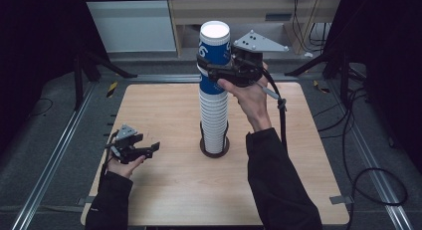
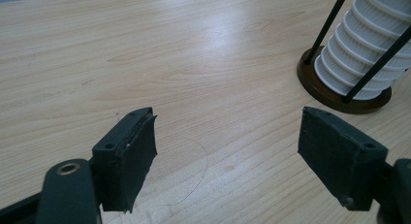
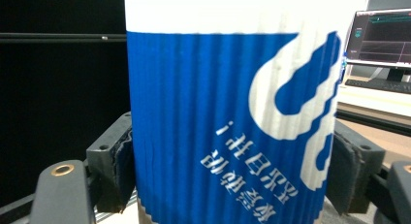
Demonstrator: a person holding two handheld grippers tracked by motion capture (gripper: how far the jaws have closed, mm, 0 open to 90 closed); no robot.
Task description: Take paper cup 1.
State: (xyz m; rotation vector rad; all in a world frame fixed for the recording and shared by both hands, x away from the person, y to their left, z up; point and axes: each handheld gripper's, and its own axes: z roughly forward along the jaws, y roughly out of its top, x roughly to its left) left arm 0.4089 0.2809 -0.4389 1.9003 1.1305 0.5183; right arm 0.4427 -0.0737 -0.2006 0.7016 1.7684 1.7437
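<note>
Clamping the blue ribbed paper cup (image 1: 214, 58) at the very top of the tall cup stack (image 1: 214, 123), the right gripper (image 1: 215, 70) has one jaw pressed on each side of the cup's wall. The stack stands upright in a dark round holder (image 1: 214, 149) near the middle of the wooden table (image 1: 164, 190). Low by the left edge, the left gripper (image 1: 149, 149) rests with jaws spread apart, bare tabletop between it and the holder.

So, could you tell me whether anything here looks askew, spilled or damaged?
Nothing stands out. The stack of cups stands upright in its round holder on the table, with nothing spilled. The right gripper grips the blue cup on top; the left gripper rests open, empty.
</note>
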